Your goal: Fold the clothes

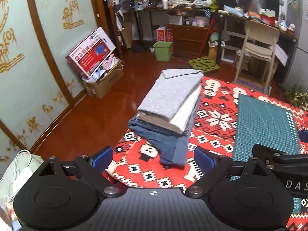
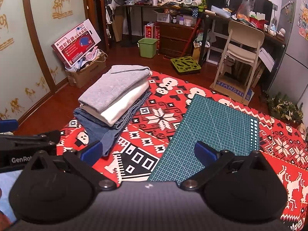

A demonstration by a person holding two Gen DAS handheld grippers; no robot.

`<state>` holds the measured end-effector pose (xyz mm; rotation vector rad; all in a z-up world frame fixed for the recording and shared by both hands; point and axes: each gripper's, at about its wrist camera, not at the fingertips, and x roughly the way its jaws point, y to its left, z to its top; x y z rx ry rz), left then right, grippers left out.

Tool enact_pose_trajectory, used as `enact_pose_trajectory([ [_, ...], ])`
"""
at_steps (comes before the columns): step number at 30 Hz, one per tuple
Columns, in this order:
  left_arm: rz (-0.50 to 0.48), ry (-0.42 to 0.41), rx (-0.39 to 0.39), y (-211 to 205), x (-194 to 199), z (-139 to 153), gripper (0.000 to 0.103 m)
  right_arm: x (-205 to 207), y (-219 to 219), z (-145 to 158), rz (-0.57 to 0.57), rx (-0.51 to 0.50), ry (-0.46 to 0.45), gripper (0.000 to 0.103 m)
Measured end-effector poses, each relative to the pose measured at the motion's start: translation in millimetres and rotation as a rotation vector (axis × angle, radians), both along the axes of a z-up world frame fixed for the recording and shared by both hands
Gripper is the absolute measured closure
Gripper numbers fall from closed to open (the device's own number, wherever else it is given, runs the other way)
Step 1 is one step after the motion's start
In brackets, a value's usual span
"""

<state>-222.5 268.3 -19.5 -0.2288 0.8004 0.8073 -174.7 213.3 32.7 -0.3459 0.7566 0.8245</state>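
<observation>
Right wrist view: red patterned blanket (image 2: 154, 119) carries a green cutting mat (image 2: 211, 130); folded clothes stack (image 2: 115, 98) lies left of the mat, a beige chair (image 2: 240, 50) beyond it; both the left gripper (image 1: 153, 158) and right gripper (image 2: 147, 150) gape wide, holding nothing

At centre frame we see a stack of folded clothes (image 1: 169, 113) on the red patterned blanket (image 1: 215, 119); our left gripper (image 1: 153, 158) hangs below it, jaws spread, empty.

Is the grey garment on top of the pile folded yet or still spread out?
Folded. The grey garment lies as a neat rectangle with doubled edges atop the white piece and the denim. Neither hand-held gripper touches it.
</observation>
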Motion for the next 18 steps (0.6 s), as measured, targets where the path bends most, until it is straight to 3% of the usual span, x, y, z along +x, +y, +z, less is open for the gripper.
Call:
enact_pose_trajectory([
  [18, 0.036, 0.015, -0.002, 9, -4, 0, 0.012, -2, 11, -3, 0.002, -0.016, -0.001, 0.001],
])
